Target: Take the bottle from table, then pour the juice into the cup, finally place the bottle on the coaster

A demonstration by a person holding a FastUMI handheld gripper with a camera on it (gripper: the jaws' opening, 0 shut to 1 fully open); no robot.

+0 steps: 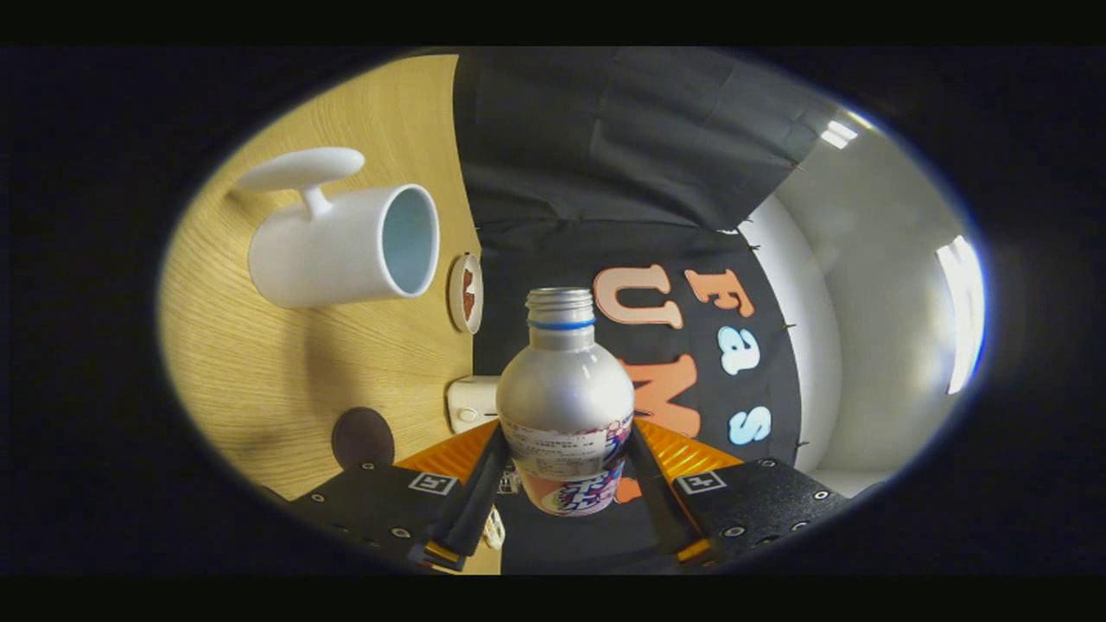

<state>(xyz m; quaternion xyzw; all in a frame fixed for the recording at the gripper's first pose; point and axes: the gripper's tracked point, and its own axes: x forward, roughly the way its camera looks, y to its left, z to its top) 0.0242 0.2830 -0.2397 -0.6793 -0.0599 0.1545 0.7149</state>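
My gripper [566, 442] is shut on a silver bottle [566, 389] with a printed label, a blue neck ring and an uncapped threaded mouth. The fingers [477, 497] press on its lower body from both sides. The whole view is rolled, so the wooden table [259, 380] stands to the left and the bottle lies about level with it. A white cup [341, 246] with a pale blue inside and a handle stands on the table beyond the left finger. Its mouth is a little to the side of the bottle's mouth. No juice shows in the air. A dark round coaster [363, 436] lies near the left finger.
A small round white disc with a red mark [466, 294] sits at the table's back edge beside the cup. A white box [471, 403] lies by the bottle's shoulder. The black cloth wall [605, 173] hangs behind the table, with a pale wall and lights beyond.
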